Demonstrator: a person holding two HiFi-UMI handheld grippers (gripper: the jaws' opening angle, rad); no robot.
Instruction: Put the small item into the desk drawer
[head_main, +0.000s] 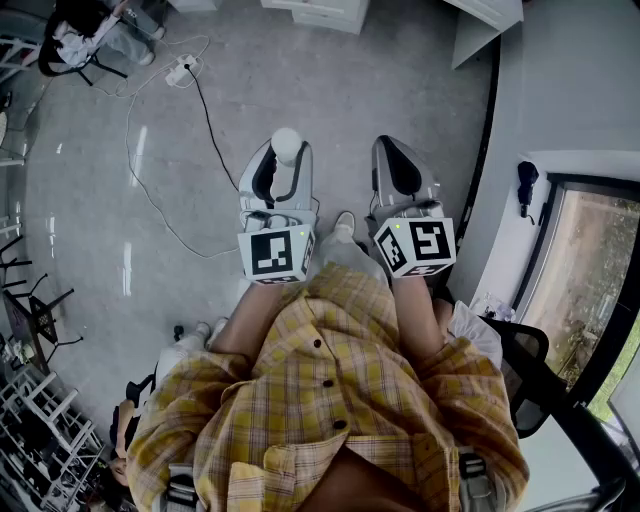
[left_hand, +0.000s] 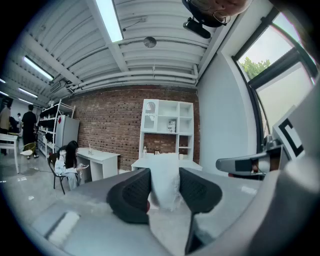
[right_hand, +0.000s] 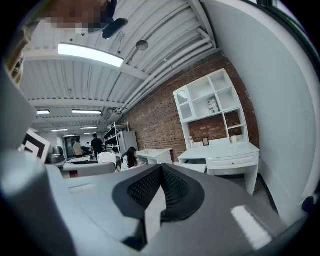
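Left gripper view shows left hand-held gripper (left_hand: 164, 172) pinching white item (left_hand: 165, 189); right hand-held gripper (right_hand: 161, 171) pressed together.

The person wears a yellow plaid shirt (head_main: 290, 400) with dark buttons (head_main: 326, 383).

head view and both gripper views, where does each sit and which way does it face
Head view: on the person's head, facing steeply down at the floor; shows the plaid shirt, the left gripper shut on the small white item, the right gripper shut, empty.
Left gripper view: on that gripper, facing about level along its jaws to the brick wall.
Right gripper view: on that gripper, facing along its closed jaws across the room.
Shared: both gripper views show the white shelved desk.
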